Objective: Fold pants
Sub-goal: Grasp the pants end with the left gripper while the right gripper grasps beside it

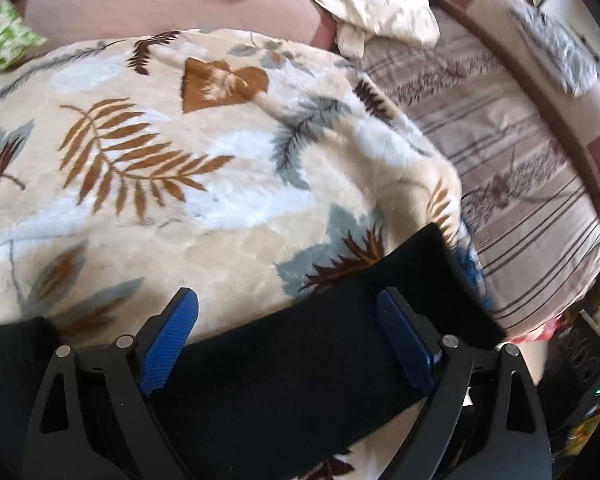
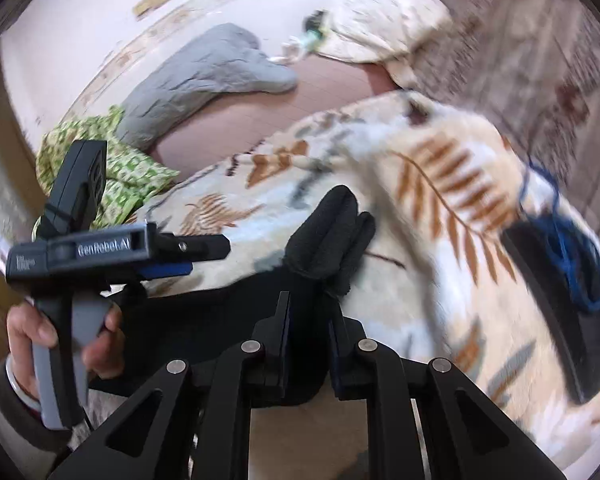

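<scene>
The black pants (image 1: 284,364) lie across the leaf-print blanket (image 1: 148,168) low in frame. The right tool (image 2: 309,316) pinches a bunched end; the left tool (image 1: 288,344) hangs spread above them. Better to lift evenly and keep edges aligned.

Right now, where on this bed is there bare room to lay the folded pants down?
The clearest bare patch is the pink sheet, bordered by the grey pillow, the cream bedding and the leaf-print blanket. The blanket's middle is also free. It is crowded near both grippers, where the black pants lie, and by the green cloth.
</scene>
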Motion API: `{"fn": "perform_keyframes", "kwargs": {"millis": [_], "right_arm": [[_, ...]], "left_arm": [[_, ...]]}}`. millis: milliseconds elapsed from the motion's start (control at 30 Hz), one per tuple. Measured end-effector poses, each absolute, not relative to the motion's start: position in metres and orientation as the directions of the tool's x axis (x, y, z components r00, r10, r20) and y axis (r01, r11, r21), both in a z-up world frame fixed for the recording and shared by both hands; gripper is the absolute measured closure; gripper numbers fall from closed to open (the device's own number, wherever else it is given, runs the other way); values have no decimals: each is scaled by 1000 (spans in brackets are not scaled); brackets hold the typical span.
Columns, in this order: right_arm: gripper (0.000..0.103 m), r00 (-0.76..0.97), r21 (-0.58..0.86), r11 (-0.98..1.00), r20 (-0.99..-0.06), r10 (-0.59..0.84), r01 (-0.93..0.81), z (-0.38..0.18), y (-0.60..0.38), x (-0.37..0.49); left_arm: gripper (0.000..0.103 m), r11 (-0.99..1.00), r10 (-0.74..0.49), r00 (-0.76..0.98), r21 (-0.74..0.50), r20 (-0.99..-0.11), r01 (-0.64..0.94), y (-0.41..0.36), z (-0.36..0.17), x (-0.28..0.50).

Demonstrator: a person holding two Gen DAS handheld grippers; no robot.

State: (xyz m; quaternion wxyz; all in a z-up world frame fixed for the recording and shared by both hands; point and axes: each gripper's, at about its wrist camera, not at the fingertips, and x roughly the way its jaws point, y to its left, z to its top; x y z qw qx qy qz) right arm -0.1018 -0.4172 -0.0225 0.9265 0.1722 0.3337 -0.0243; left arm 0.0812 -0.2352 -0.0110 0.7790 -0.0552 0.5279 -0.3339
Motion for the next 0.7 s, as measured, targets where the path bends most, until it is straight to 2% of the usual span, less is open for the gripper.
{"fn": "perform_keyframes", "kwargs": {"millis": [100,200,267,400,633,667,700], "right_arm": [[89,779,264,954,-625,57,142,-17,-408,-97],[89,777,245,960,-627,48,138,-17,-404,-98],[89,773,240,961,-632,47,137,-19,-403,-97],[89,771,227,966,-635,52,122,-25,-400,-101],[89,789,169,983,-613,51,68,-21,-387,-102],[89,792,167,984,-609,54,61,-20,-386,-102],[89,794,166,985,-605,59,53,-19,-385,-103]], "left_arm": [[9,731,-640,159,-533,-751,426,-234,-9,85],[1,696,-672,100,-579,-734,425,-252,-7,81],[0,674,-676,56,-585,-735,450,-273,-4,76],[0,654,-637,-10,-548,-770,521,-314,4,68],[2,664,-527,1,-411,-850,624,-359,9,70],[11,655,-534,-5,-417,-846,630,-359,7,69],[32,643,-540,-18,-425,-842,637,-359,6,68]]}}
